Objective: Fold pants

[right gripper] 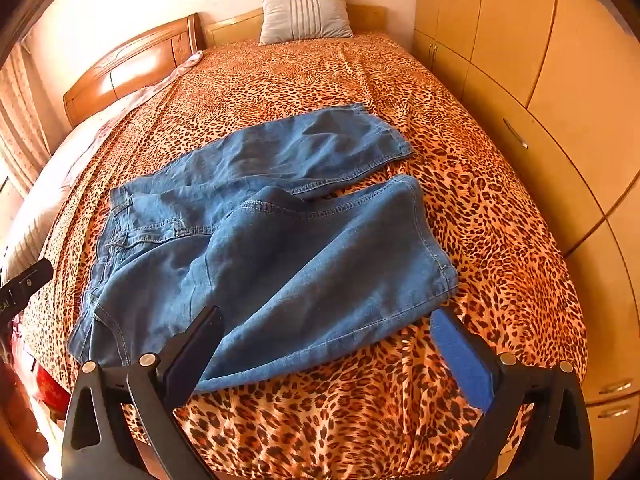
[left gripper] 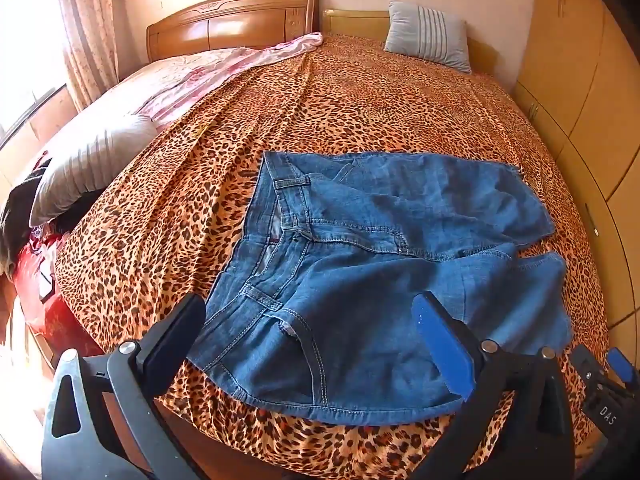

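Observation:
Blue denim pants [left gripper: 360, 264] lie flat on the leopard-print bedspread [left gripper: 320, 112] near the bed's front edge. The waistband is to the left and the two legs spread apart to the right. My left gripper [left gripper: 310, 302] hovers open over the waistband end, fingers wide on either side of the hip corner and nothing pinched. In the right wrist view the pants [right gripper: 280, 240] fill the middle, and my right gripper [right gripper: 326, 316] stands open above the near leg's lower edge, pads off the cloth. The right gripper [left gripper: 608, 376] also shows at the left view's bottom right, and the left gripper [right gripper: 24, 284] at the right view's left edge.
A grey striped pillow [left gripper: 430, 36] leans at the headboard [left gripper: 236, 24]. A pink quilt [left gripper: 192, 76] and another pillow [left gripper: 88, 164] lie on the left. Wardrobe doors [right gripper: 540, 100] run close along the bed's right side. A curtain [left gripper: 84, 28] and window are at the left.

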`<state>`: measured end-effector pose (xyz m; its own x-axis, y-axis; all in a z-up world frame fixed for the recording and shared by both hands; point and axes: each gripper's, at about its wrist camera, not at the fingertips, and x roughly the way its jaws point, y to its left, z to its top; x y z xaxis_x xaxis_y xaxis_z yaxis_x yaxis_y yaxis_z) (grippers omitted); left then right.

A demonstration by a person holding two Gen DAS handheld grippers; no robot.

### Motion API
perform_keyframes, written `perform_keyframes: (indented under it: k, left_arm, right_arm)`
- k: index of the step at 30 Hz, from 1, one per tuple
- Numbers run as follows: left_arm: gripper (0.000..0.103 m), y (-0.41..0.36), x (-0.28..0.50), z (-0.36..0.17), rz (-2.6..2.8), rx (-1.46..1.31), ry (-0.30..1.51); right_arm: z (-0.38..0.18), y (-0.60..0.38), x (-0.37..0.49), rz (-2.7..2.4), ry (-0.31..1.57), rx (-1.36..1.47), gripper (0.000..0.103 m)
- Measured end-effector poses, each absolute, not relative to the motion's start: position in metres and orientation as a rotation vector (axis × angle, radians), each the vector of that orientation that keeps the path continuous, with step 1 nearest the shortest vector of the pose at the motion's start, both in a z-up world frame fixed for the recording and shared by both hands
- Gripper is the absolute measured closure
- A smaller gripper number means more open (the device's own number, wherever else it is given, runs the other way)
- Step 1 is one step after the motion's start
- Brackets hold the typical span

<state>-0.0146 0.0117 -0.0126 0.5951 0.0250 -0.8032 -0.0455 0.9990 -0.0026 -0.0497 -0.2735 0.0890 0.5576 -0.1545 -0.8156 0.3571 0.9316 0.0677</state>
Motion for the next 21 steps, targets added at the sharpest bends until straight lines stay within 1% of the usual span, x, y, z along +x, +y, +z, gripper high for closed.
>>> perform_keyframes:
  k: [6, 8, 12, 17, 21]
  left_arm:
    - [0.0, 0.029, -0.023, -0.021, 0.073, -0.102, 0.894]
    - [0.0, 0.032, -0.022, -0.025, 0.081, -0.114, 0.912]
    - [0.0, 0.033, -0.018, -0.032, 0.114, -0.064, 0.962]
    - [0.0, 0.034, -0.022, -0.031, 0.136, -0.027, 0.923]
    - [0.0, 0.029, -0.019, -0.031, 0.122, -0.016, 0.93]
  right_arm:
    - [0.093, -0.286, -0.053, -0.309, 0.896, 0.216, 0.0]
    - [0.094, -0.291, -0.053, -0.321, 0.887, 0.209, 0.0]
    - [0.093, -0.295, -0.053, -0.333, 0.889, 0.207, 0.0]
    - [0.09, -0.297, -0.055, -0.333, 0.894, 0.205, 0.0]
    - [0.088, -0.296, -0.055, -0.33, 0.896, 0.19, 0.0]
